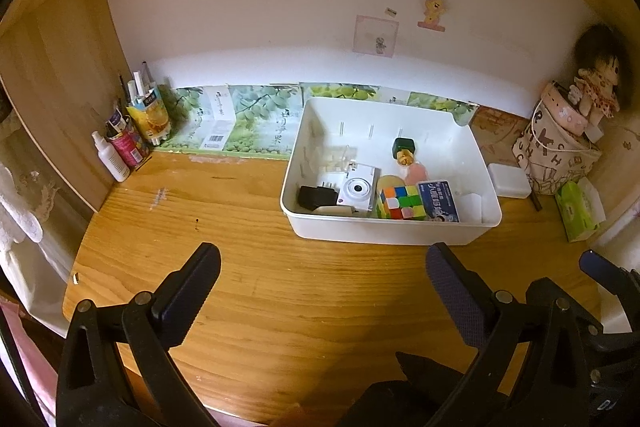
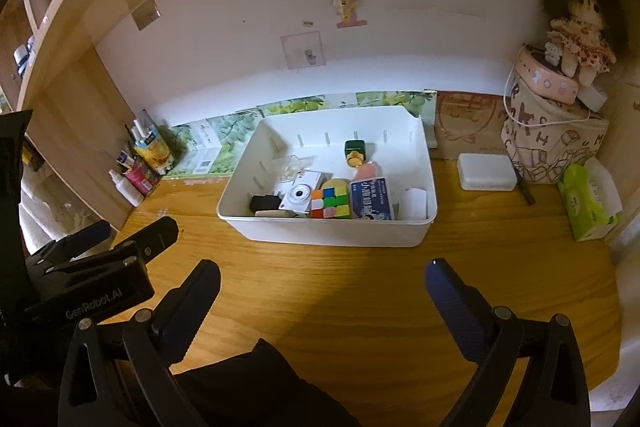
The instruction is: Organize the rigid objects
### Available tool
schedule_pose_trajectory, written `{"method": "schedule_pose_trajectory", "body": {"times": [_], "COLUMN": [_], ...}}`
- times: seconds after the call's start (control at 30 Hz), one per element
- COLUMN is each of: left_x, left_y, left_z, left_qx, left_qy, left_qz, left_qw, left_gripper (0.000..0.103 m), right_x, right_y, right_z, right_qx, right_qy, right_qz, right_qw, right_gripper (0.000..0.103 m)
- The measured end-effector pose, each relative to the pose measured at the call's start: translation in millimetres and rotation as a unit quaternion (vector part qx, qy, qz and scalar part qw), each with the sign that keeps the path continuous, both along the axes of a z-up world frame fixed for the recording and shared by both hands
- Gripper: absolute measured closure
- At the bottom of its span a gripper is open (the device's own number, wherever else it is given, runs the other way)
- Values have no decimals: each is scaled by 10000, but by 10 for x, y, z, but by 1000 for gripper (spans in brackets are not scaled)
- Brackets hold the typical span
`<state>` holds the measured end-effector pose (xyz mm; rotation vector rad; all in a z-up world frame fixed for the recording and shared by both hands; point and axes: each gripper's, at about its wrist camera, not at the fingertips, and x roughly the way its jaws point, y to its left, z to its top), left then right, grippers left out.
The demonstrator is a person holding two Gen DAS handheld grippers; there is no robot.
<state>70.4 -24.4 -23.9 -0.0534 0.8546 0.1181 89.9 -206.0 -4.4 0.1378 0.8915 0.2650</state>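
Note:
A white bin point(image 1: 394, 227) point(image 2: 328, 233) stands on the wooden desk. Inside lie a white toy camera point(image 1: 357, 189) point(image 2: 297, 195), a colour cube point(image 1: 400, 202) point(image 2: 330, 202), a blue medicine box point(image 1: 439, 202) point(image 2: 371, 199), a black charger point(image 1: 316, 197) point(image 2: 265, 203) and a green-capped bottle point(image 1: 404, 149) point(image 2: 355, 151). My left gripper point(image 1: 322, 267) is open and empty above the bare desk in front of the bin. My right gripper point(image 2: 322, 281) is open and empty, also in front of the bin. The left gripper also shows in the right wrist view point(image 2: 120, 239), at the left.
A small white box point(image 2: 486, 171) and a green tissue pack point(image 2: 588, 203) lie right of the bin. A patterned bag point(image 2: 556, 143) with a doll point(image 2: 580, 39) stands at the back right. Bottles and pen cups point(image 1: 128, 139) stand at the back left.

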Motion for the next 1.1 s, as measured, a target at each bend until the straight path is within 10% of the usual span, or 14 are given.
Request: {"method": "schedule_pose_trajectory", "body": {"times": [1.1], "left_x": [210], "left_y": [-109], "left_z": [31], "left_qx": [239], "left_qy": [-104], "left_qz": [-275], "left_qw": [9993], "left_gripper": [1], "right_x": [200], "right_y": [-26], "right_z": [-202], "right_qx": [-187], "right_qy": [520], "right_qz": [-275], "right_qw": [9981], "right_gripper": [0]}}
